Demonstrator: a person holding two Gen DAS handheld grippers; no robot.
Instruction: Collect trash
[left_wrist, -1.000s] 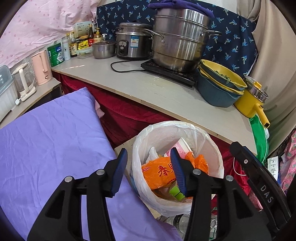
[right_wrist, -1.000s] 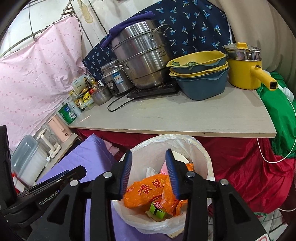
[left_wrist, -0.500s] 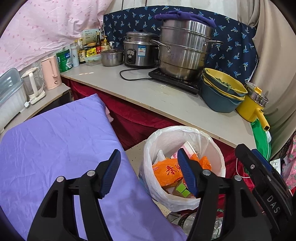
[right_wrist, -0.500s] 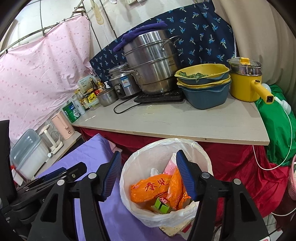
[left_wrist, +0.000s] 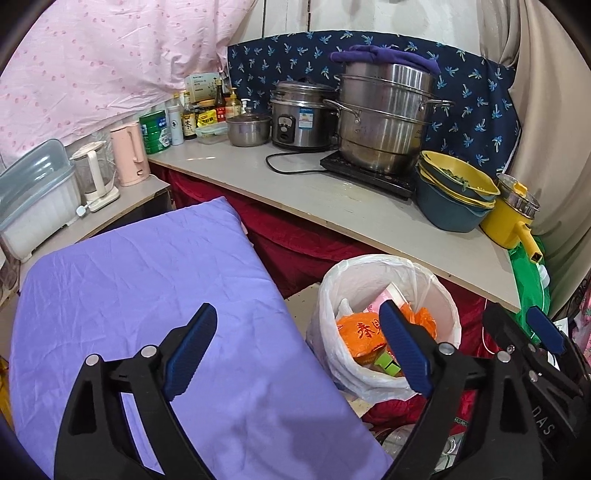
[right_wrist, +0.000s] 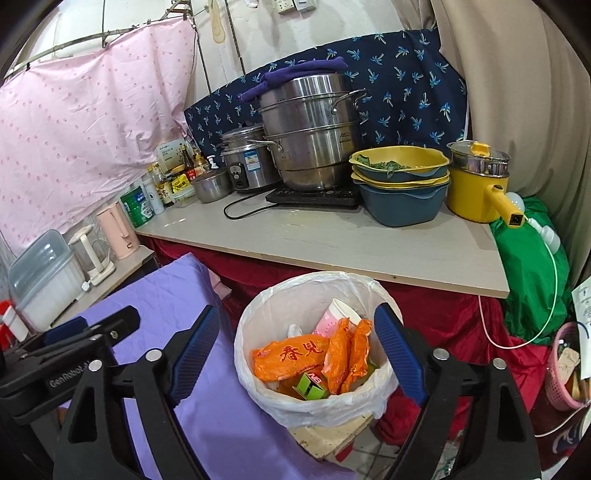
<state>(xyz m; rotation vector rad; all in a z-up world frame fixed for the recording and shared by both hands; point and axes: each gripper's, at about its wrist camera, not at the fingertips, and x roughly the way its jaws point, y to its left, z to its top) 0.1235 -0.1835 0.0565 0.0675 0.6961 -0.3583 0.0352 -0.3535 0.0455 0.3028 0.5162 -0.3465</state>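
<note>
Both sets of jaws are seen opening wide, with nothing held between them: the left gripper is poised over the purple cloth, the right gripper above the bin. The orange wrappers, pink cup and green carton are found inside the white-lined trash bin, which is placed below the countertop.

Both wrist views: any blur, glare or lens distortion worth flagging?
Left wrist view: sharp, black fisheye corners, counter edge bowed, small glare patch near the bottles. Right wrist view: sharp too, even indoor light, same bowing of the counter, reflections on the steel steamer pot; trash bin contents readable.
</note>
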